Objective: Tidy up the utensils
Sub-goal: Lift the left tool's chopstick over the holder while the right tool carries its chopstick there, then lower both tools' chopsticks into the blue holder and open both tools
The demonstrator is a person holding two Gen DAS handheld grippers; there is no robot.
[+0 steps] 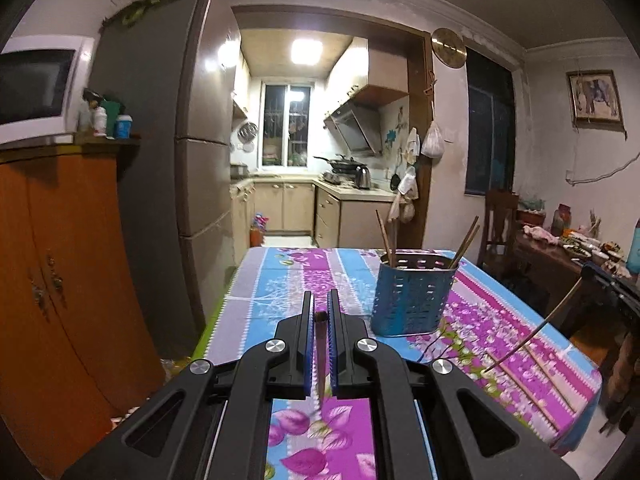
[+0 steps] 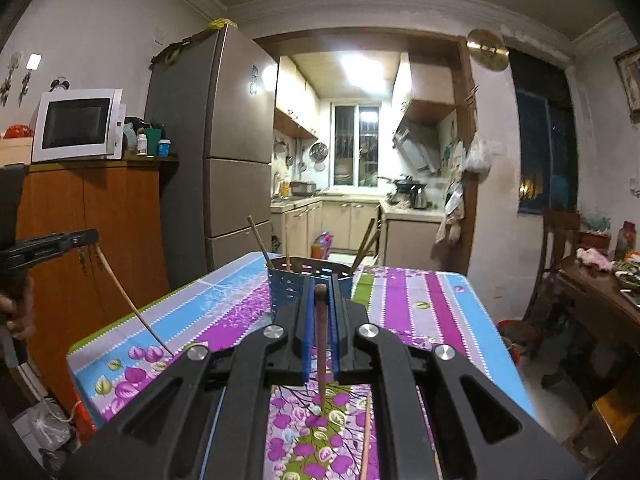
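Note:
My left gripper [image 1: 320, 300] is shut on a brown chopstick [image 1: 321, 360] that hangs between the blue pads above the floral tablecloth [image 1: 280, 280]. To its right stands a blue perforated utensil holder [image 1: 412, 300] with several chopsticks in it. At the right edge, my right gripper [image 1: 612, 284] holds a second chopstick [image 1: 532, 332] slanting down to the cloth. In the right wrist view that gripper [image 2: 320, 284] is shut on its chopstick [image 2: 321, 340], with the holder [image 2: 288, 284] partly hidden behind the fingers. The left gripper [image 2: 52, 240] shows at the left. Another chopstick [image 2: 366, 440] lies on the cloth.
An orange cabinet [image 2: 92, 240] with a microwave [image 2: 76, 124] and a tall fridge [image 2: 224, 140] stand left of the table. A wooden chair [image 1: 500, 220] and a cluttered side table [image 1: 560, 248] stand to the right. The kitchen doorway lies beyond the table's far edge.

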